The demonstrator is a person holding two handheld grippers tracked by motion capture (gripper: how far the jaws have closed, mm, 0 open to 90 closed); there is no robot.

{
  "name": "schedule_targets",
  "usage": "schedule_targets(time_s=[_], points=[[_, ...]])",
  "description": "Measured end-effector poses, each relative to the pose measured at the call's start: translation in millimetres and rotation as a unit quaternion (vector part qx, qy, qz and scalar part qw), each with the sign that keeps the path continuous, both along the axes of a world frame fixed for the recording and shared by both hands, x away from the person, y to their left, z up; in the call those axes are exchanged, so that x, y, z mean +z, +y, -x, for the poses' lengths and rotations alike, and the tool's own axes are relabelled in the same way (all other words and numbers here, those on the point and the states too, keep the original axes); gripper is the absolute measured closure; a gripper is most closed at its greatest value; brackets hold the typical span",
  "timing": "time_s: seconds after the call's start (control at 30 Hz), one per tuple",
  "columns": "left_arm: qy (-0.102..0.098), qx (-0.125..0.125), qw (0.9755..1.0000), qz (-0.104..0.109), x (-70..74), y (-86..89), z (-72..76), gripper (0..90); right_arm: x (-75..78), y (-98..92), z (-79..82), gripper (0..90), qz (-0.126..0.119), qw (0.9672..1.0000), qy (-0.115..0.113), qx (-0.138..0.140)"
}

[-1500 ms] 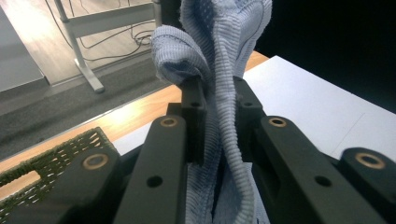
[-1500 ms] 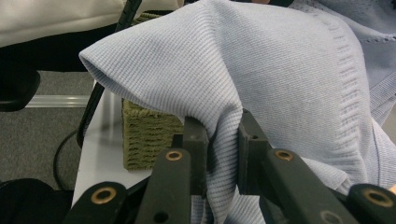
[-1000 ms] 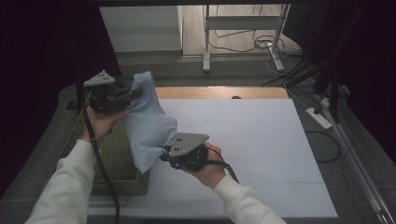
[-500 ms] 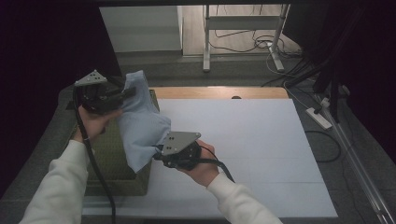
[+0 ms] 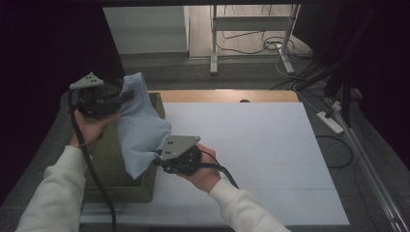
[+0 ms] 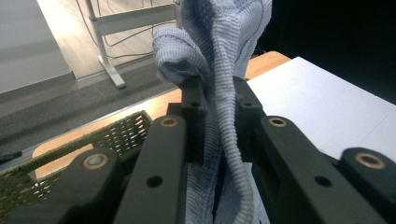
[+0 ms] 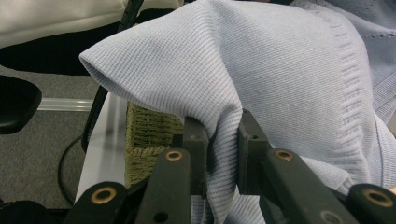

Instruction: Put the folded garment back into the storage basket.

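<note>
The left gripper (image 5: pixel 126 95) is pinching the top of a pale blue cloth (image 5: pixel 140 128) at the left of the high view, hand raised, jaws pointing right. The right gripper (image 5: pixel 158 159), lower near centre, is clamping the cloth's lower edge, jaws pointing left. The cloth is hanging between them over a green basket (image 5: pixel 109 164) on the white table (image 5: pixel 270 154). No writing is showing.

Black jaws clamped on blue ribbed cloth (image 6: pixel 219 70), woven basket (image 6: pixel 116 135) behind, white tabletop (image 6: pixel 327 116)
</note>
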State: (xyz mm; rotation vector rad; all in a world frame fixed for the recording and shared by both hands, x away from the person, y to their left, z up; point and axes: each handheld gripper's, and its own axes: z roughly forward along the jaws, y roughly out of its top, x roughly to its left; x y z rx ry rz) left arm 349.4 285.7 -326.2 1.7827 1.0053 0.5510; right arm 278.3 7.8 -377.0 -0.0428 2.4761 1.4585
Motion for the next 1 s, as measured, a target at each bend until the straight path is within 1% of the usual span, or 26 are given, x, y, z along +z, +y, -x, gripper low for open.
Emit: schedule_targets(time_s=[0.23, 0.73, 1.0], points=[[0.001, 0.008, 1.0000, 0.000, -0.3, 9.2, 1.9, 78.8, 0.9, 8.2, -1.0, 77.4, 0.000, 1.0000, 0.000, 0.005], [0.001, 0.021, 0.9998, -0.004, 3.1, 23.8, 5.7, 78.8, 1.9, 24.5, -1.9, 77.3, -0.001, 0.9999, 0.002, 0.016], [0.002, 0.026, 0.9997, -0.005, 2.6, 31.5, 7.7, 78.8, 1.1, 31.9, -1.9, 77.3, -0.003, 0.9998, 0.003, 0.020]])
